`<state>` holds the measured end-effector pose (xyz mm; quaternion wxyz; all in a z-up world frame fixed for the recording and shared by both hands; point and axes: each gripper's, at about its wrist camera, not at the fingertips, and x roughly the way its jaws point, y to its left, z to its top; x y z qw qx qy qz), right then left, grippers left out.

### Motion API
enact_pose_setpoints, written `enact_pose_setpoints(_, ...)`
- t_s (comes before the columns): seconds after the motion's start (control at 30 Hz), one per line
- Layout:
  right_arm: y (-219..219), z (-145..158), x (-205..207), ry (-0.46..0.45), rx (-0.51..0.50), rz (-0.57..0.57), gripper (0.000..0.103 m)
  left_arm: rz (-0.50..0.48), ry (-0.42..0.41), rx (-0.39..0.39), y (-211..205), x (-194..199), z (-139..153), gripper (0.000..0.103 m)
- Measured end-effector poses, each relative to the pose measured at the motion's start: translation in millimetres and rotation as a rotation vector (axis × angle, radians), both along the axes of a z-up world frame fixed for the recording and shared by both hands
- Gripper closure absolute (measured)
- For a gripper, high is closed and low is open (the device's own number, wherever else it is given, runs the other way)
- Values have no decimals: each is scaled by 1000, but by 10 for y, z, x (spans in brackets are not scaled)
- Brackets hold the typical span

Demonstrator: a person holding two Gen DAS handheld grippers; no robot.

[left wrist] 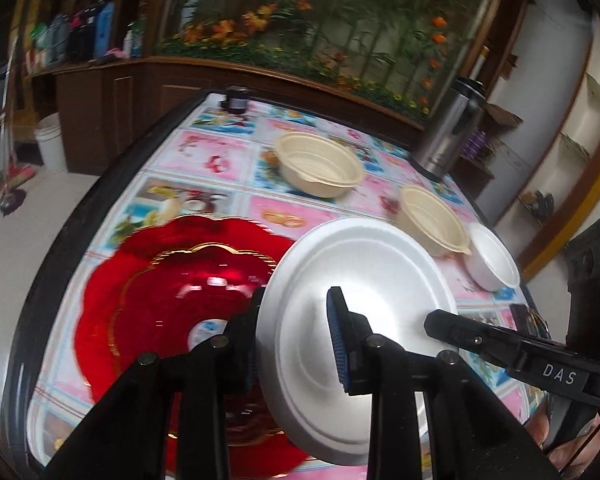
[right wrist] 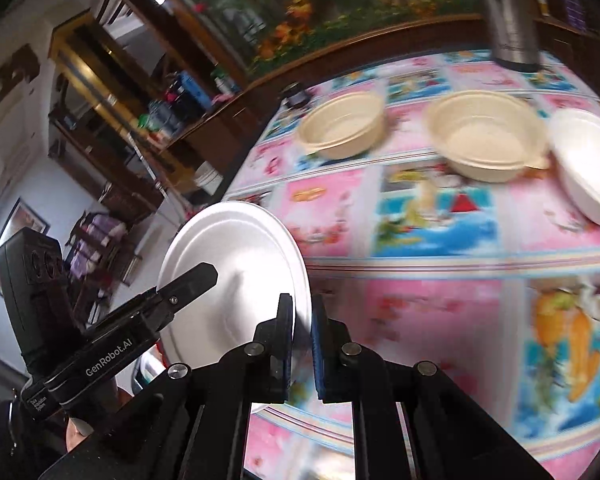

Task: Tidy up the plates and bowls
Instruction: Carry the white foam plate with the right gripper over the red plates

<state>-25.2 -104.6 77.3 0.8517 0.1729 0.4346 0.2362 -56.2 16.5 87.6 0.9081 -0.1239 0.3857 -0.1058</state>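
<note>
The sorting looks barely begun. On the counter [right wrist: 440, 292], spread with a pink-and-blue picture cloth, two cream plastic bowls stand apart from each other, the far one [left wrist: 318, 165] alone and the nearer one [left wrist: 434, 220] touching a small white foam bowl [left wrist: 494, 258]. None of the three is nested. A scalloped red glass plate with gold trim [left wrist: 172, 300] lies flat near the counter's near edge. A steel flask [left wrist: 448, 132] stands at the far side.

The round white foam plate [left wrist: 356, 320] is off the counter, held tilted in the air just beside and partly over the red plate. Both tools grip it: the left tongs [left wrist: 296, 340] are clenched on its near rim, one blue-padded finger [left wrist: 338, 344] lying across the plate's face and the other behind the rim. The right tongs [right wrist: 302, 344] pinch the opposite edge, jaws nearly together with the thin rim between them.

Judging by this, the plate is probably bound for the red plate, and the bowls are left to stack afterwards.
</note>
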Motion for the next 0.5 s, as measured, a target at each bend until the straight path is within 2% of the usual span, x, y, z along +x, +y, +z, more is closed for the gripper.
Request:
enact_pose_setpoints(0.23, 555, -167, 242, 31, -51, 60, 93, 88, 43, -21, 388, 132, -229, 76)
enact_pose_setpoints(0.5, 822, -357, 415, 58, -103, 89, 93, 129, 82, -41, 591, 217, -455, 76)
